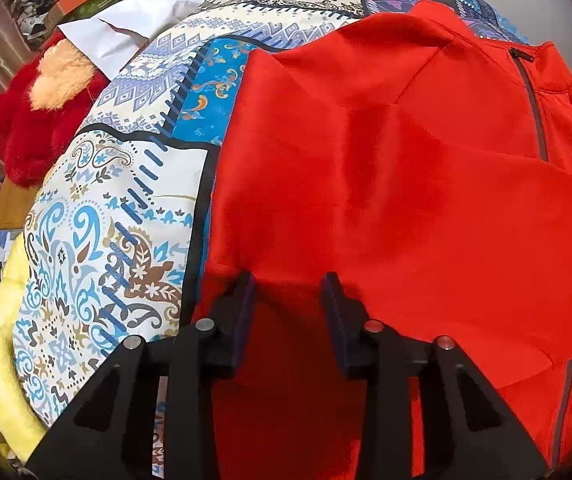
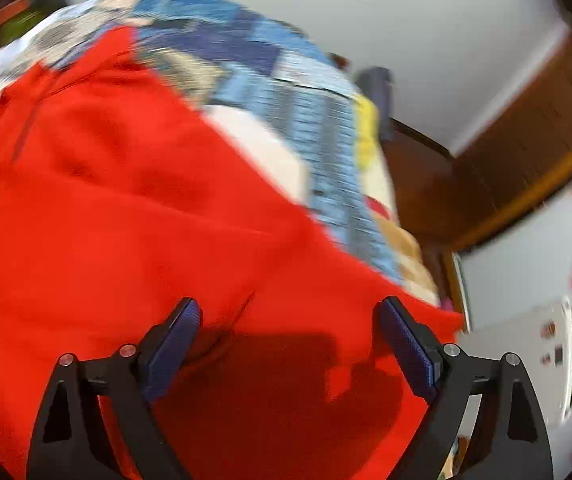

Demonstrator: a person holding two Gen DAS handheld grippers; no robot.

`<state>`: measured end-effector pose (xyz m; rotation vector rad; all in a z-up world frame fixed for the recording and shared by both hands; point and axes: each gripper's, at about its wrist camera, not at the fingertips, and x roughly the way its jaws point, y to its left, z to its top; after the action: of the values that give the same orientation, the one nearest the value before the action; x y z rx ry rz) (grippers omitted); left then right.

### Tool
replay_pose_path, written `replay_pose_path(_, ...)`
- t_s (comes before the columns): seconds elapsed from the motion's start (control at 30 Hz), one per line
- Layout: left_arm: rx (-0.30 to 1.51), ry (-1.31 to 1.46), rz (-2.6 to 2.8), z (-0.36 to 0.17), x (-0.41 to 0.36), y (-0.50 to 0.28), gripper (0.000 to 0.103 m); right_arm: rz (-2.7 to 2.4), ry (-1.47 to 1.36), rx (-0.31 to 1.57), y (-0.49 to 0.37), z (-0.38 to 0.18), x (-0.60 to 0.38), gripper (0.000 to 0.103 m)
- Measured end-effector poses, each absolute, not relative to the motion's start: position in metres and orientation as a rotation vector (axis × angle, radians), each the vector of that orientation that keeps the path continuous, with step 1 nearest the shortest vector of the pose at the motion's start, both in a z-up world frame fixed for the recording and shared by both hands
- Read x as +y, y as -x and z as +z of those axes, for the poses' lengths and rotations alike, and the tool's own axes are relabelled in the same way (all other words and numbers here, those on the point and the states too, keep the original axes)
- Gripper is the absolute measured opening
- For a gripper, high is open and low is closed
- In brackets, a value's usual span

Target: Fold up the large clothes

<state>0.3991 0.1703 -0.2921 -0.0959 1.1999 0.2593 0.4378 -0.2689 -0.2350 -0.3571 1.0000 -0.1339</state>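
On the bed, spread over a patchwork bedspread (image 1: 126, 208) with blue, cream and brown paisley blocks, is the red jacket (image 1: 365, 168) I'm working on. It fills most of both wrist views. From my left camera I can see a grey zipper line (image 1: 535, 116) running down the right side of it with a small dark pull at the top, and a flap of the same red fabric lying folded over across the lower right.

My left tongs (image 1: 289, 292) are low over the near edge of the jacket with the two pads apart, nothing between them, just red fabric showing through the gap. I can't tell if the tips are actually touching the cloth or only sitting just above it.

My right tongs (image 2: 287, 316) are spread even wider, also over the jacket near its right-hand edge, and they cast a dark shadow on the fabric directly under them. That view is pretty motion-blurred, so detail is mushy, but there's a small crease in the cloth just beside the left pad.

Off to the left side of the bed there's a fluffy red plush thing (image 1: 34, 120), a white sheet (image 1: 134, 24) bunched further back, and something pale yellow and fuzzy (image 1: 6, 340) at the near corner. A wooden headboard (image 2: 525, 152) shows on the right camera's side.
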Motion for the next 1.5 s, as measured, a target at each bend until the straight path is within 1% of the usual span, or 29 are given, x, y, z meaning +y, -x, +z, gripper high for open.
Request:
replay_pose_path(0.2, 1.223, 0.034, 0.25, -0.294, 0.16, -0.405, 0.038, -0.128, 0.167, 1.024, -0.427, -0.222, -0.333, 0.09)
replay_pose_path(0.27, 1.228, 0.028, 0.253, -0.291, 0.156, -0.405, 0.041, -0.105, 0.097, 1.012, -0.412, -0.214, -0.346, 0.09)
replay_pose_path(0.33, 1.216, 0.034, 0.256, -0.284, 0.152, -0.403, 0.048, -0.081, 0.008, 1.004, -0.401, -0.205, -0.363, 0.09)
replay_pose_path(0.47, 1.157, 0.009, 0.239, -0.259, 0.131, -0.402, 0.053, -0.046, -0.146, 0.997, -0.376, -0.195, -0.394, 0.09)
replay_pose_path(0.6, 1.081, -0.031, 0.162, -0.229, 0.096, -0.409, 0.07, -0.073, -0.288, 0.99, -0.344, -0.193, -0.429, 0.091)
replay_pose_path(0.67, 1.05, -0.052, 0.113, -0.217, 0.075, -0.413, 0.074, -0.083, -0.39, 0.99, -0.329, -0.197, -0.453, 0.091)
replay_pose_path(0.73, 1.027, -0.077, 0.041, -0.207, 0.043, -0.418, 0.086, -0.103, -0.472, 0.996, -0.317, -0.205, -0.473, 0.091)
replay_pose_path(0.8, 1.016, -0.093, -0.02, -0.204, 0.014, -0.423, 0.092, -0.131, -0.533, 1.009, -0.308, -0.215, -0.492, 0.091)
replay_pose_path(1.03, 1.098, -0.116, -0.187, -0.228, -0.058, -0.458, 0.093, -0.148, -0.737, 1.068, -0.303, -0.263, -0.533, 0.089)
replay_pose_path(1.1, 1.121, -0.105, -0.201, -0.238, -0.069, -0.467, 0.093, -0.138, -0.799, 1.072, -0.31, -0.276, -0.539, 0.079)
replay_pose_path(1.23, 1.147, -0.121, -0.205, -0.252, -0.09, -0.475, 0.093, -0.122, -0.924, 1.071, -0.321, -0.299, -0.549, 0.07)
replay_pose_path(1.3, 1.155, -0.138, -0.213, -0.257, -0.1, -0.475, 0.093, -0.148, -0.946, 1.06, -0.328, -0.306, -0.551, 0.06)
replay_pose_path(1.33, 1.159, -0.147, -0.218, -0.261, -0.105, -0.476, 0.093, -0.161, -0.947, 1.053, -0.331, -0.308, -0.552, 0.057)
replay_pose_path(1.37, 1.152, -0.149, -0.219, -0.261, -0.106, -0.474, 0.093, -0.173, -0.948, 1.045, -0.334, -0.31, -0.553, 0.05)
replay_pose_path(1.4, 1.141, -0.149, -0.217, -0.261, -0.107, -0.472, 0.093, -0.185, -0.949, 1.036, -0.336, -0.311, -0.554, 0.041)
replay_pose_path(1.43, 1.136, -0.15, -0.215, -0.261, -0.109, -0.471, 0.094, -0.195, -0.946, 1.028, -0.338, -0.311, -0.555, 0.036)
replay_pose_path(1.47, 1.135, -0.15, -0.214, -0.261, -0.109, -0.47, 0.094, -0.207, -0.941, 1.013, -0.34, -0.31, -0.557, 0.024)
replay_pose_path(1.5, 1.135, -0.148, -0.211, -0.261, -0.109, -0.47, 0.094, -0.206, -0.937, 1.008, -0.341, -0.309, -0.559, 0.014)
